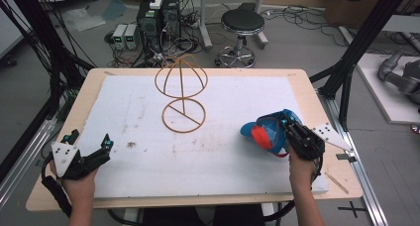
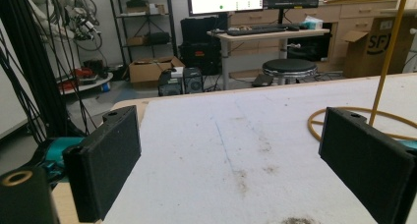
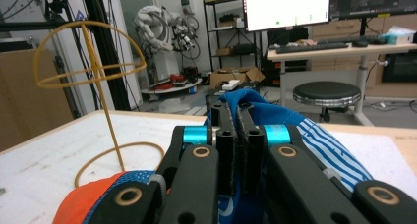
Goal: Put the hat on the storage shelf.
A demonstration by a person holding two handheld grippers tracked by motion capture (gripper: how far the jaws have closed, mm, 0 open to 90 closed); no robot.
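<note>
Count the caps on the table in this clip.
1. A blue cap with an orange brim and a striped panel, at the right side of the white mat, pinched in the right claw. The wire hat stand at the mat's middle is bare.

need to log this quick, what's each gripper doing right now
left gripper: open, holding nothing, over the white mat.
right gripper: closed on the blue cap.

in the right gripper view the right gripper [image 3: 235, 130] covers most of the cap [image 3: 319, 143]; its orange brim runs off the bottom edge. in the left gripper view the hat stand [image 2: 388, 52] is cut by the top and right edges, and a jaw hides part of its base ring.
</note>
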